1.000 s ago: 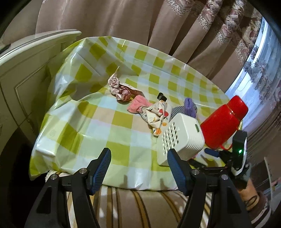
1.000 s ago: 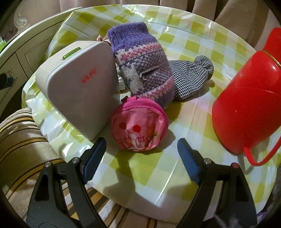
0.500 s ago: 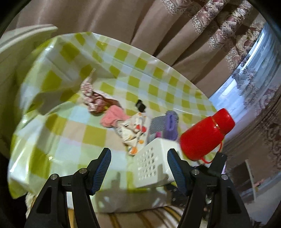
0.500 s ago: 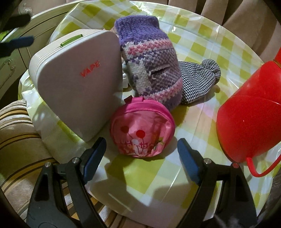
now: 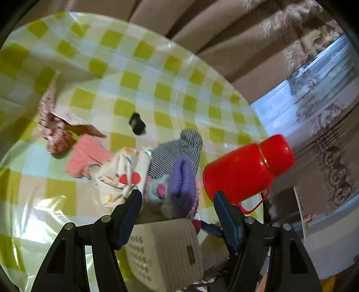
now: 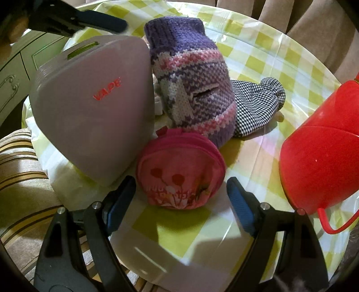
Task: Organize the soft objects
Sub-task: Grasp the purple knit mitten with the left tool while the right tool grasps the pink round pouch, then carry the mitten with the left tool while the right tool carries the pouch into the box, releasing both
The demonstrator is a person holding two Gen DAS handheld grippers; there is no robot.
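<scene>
A purple striped knit sock (image 6: 193, 74) stands against a white plastic case (image 6: 94, 105) on the checked table. A round pink pouch (image 6: 179, 170) lies in front of it, just beyond my open right gripper (image 6: 180, 198). A black-and-white checked sock (image 6: 258, 105) lies behind. In the left wrist view my open left gripper (image 5: 177, 213) hovers over the white case (image 5: 166, 251), with the purple sock (image 5: 182, 182) ahead. Further left lie a patterned white cloth (image 5: 121, 175), a pink cloth (image 5: 87, 155) and a floral cloth (image 5: 52, 128). The left gripper's finger (image 6: 101, 21) shows at the right view's top.
A red plastic flask (image 5: 246, 170) with a thin handle lies on its side at the table's right (image 6: 325, 152). A small black object (image 5: 136, 124) sits mid-table. A striped cushion (image 6: 20, 170) borders the table's near edge; curtains hang behind.
My left gripper has swung right and forward, from the table's near edge to above the white case. The right gripper has edged slightly closer to the pink pouch.
</scene>
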